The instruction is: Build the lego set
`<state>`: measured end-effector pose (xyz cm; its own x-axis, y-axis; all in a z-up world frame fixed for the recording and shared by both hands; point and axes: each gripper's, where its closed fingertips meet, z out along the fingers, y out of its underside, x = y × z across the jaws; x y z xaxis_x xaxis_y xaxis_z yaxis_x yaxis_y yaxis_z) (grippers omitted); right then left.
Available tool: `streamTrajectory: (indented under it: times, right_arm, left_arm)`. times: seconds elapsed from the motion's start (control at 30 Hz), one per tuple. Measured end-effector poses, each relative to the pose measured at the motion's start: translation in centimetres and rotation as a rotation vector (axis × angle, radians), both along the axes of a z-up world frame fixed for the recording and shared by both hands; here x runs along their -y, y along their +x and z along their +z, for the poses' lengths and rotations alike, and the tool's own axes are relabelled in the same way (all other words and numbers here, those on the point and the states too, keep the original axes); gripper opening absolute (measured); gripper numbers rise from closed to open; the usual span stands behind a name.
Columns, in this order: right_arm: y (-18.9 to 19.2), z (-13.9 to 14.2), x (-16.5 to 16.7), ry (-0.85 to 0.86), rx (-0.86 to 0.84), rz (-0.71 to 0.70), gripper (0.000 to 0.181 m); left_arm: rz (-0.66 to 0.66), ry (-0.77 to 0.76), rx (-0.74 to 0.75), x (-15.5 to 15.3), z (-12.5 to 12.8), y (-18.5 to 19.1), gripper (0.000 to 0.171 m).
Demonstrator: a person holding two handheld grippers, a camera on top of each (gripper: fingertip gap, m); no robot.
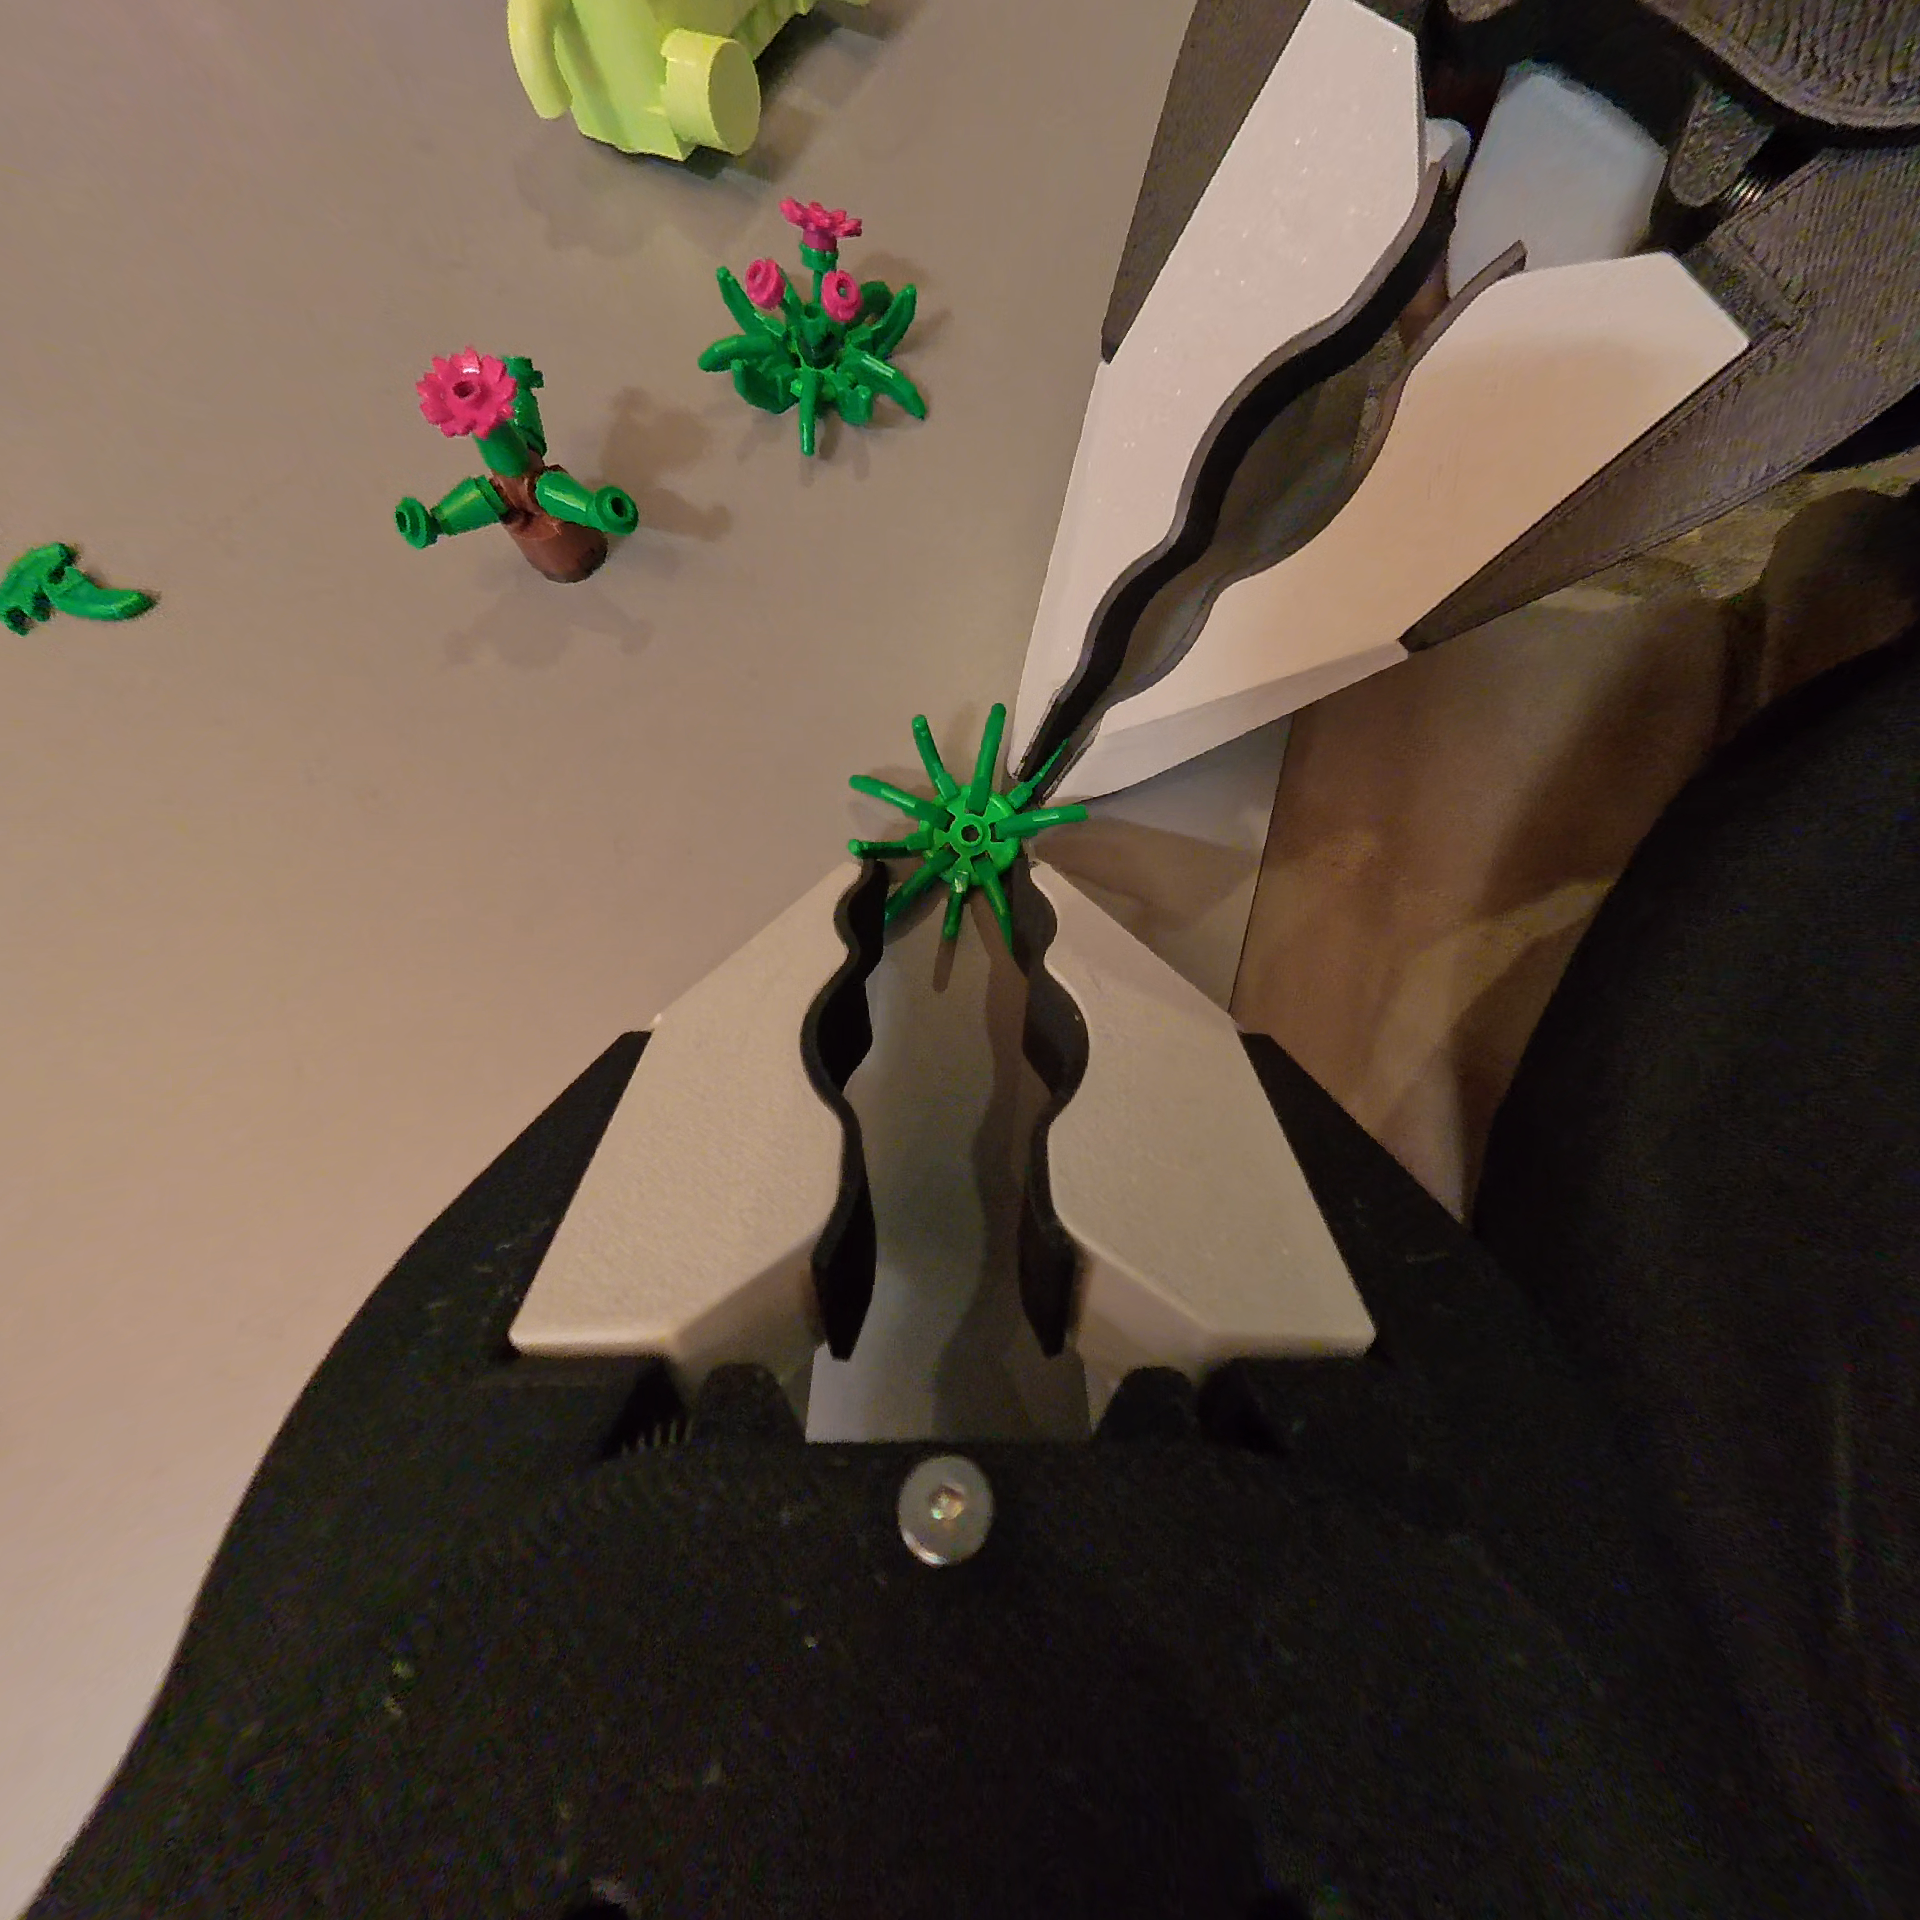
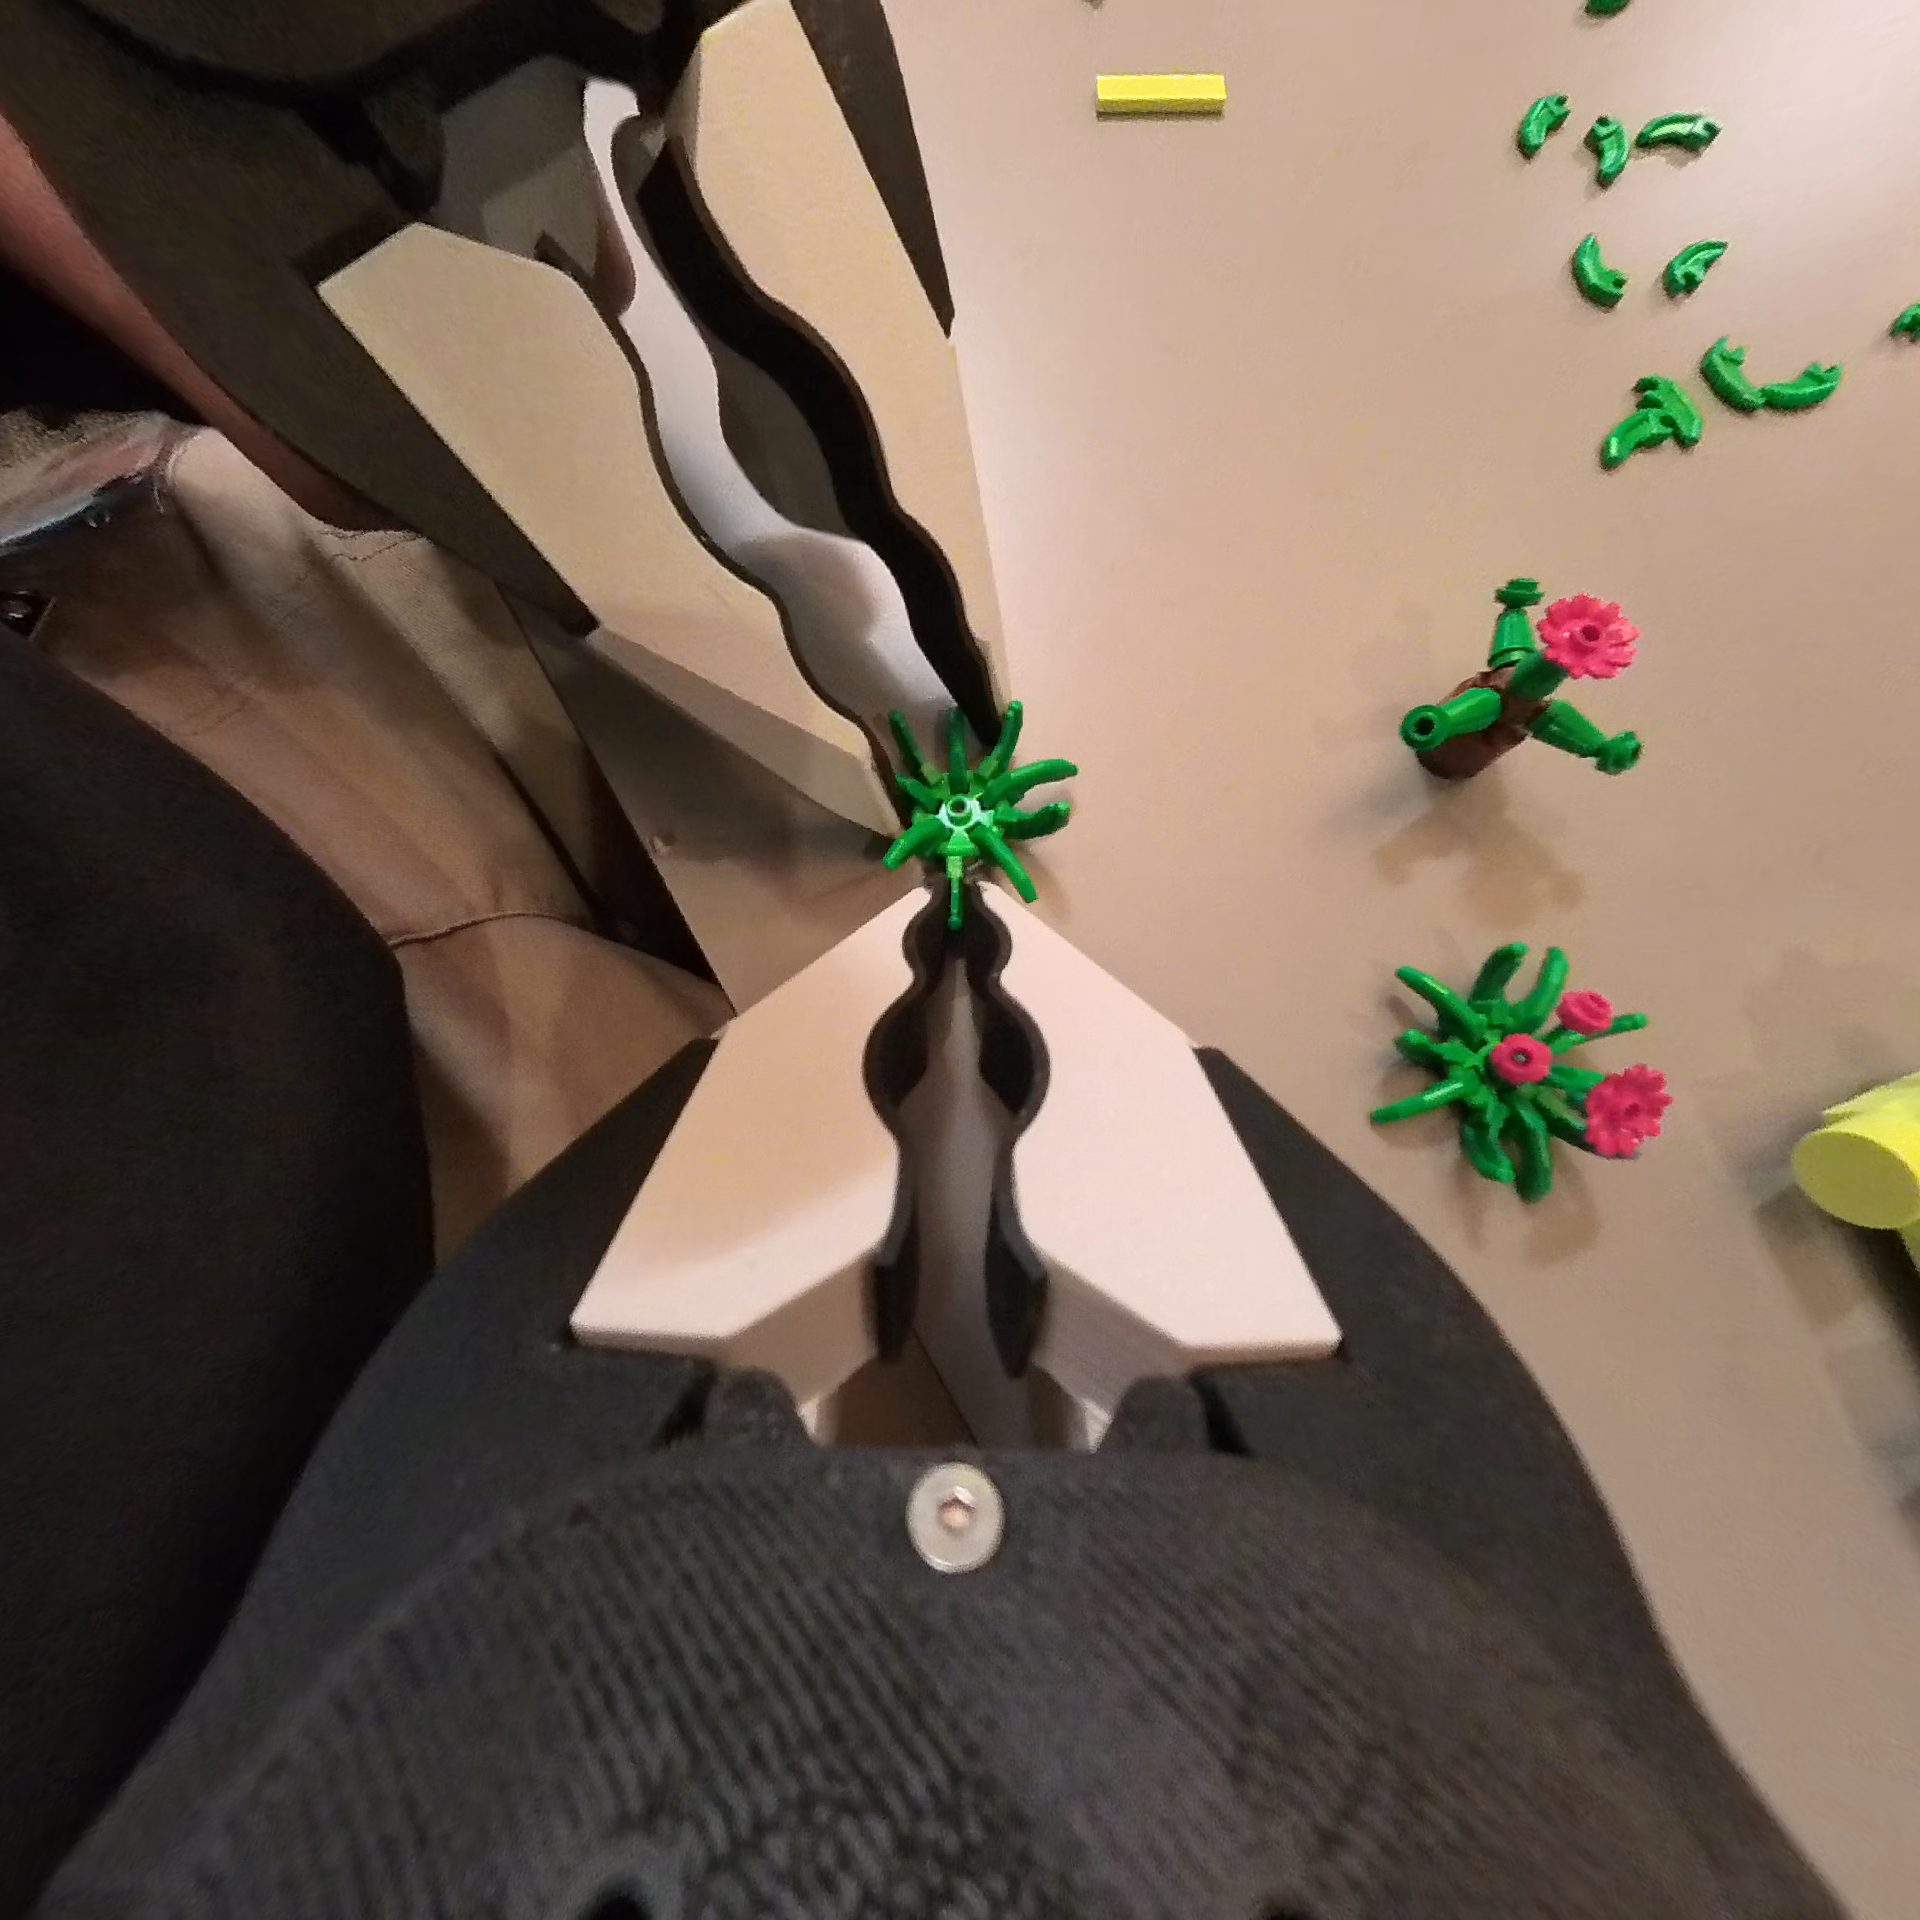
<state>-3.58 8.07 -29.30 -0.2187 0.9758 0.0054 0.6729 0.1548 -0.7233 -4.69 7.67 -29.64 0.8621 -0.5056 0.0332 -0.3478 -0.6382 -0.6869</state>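
Observation:
A green spiky leaf piece hangs between both grippers above the table's near edge. My left gripper has its jaws part way apart, the tips pressing on the piece's spikes. My right gripper comes in from the upper right, nearly closed and pinching one spike. In the right wrist view the right gripper nips a spike of the piece, and the left gripper straddles it from the upper left.
On the grey table stand a leafy plant with three pink flowers, a brown stem with one pink flower and a lime green part. Loose green leaves and a yellow tile lie farther off. A person's clothing is past the table's edge. My left and right fingertips are right by each other. Left tips and right tips are each some 20 centimetres from the yellow tile.

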Motion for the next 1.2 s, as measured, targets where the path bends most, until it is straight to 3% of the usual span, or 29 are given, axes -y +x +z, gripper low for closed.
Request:
streamTrajectory:
  times: [0.2, 0.77, 0.93, 1.07, 1.2]
  right_arm:
    - [0.0, 0.0, -0.1, 0.022, -0.001, -0.003, 0.000]
    - [-0.2, 0.0, 0.1, -0.028, -0.047, -0.023, 0.001]
    - [-0.2, 0.0, 0.1, -0.039, -0.049, -0.023, 0.001]
    - [-0.2, 0.0, 0.1, -0.039, -0.049, -0.021, 0.000]
    - [-0.2, 0.0, 0.2, -0.043, -0.049, -0.024, 0.001]
  left_arm:
    - [-0.005, 0.001, -0.060, 0.0, 0.0, -0.1, 0.024]
    - [0.002, -0.016, 0.062, 0.8, 0.7, -0.4, 0.031]
    - [-0.081, 0.119, -0.019, 0.9, 2.3, 0.5, 0.030]
    - [-0.141, 0.096, -0.159, 0.6, 0.8, 0.9, 0.026]
    - [-0.158, 0.068, -0.182, 0.4, 0.3, 1.1, 0.017]
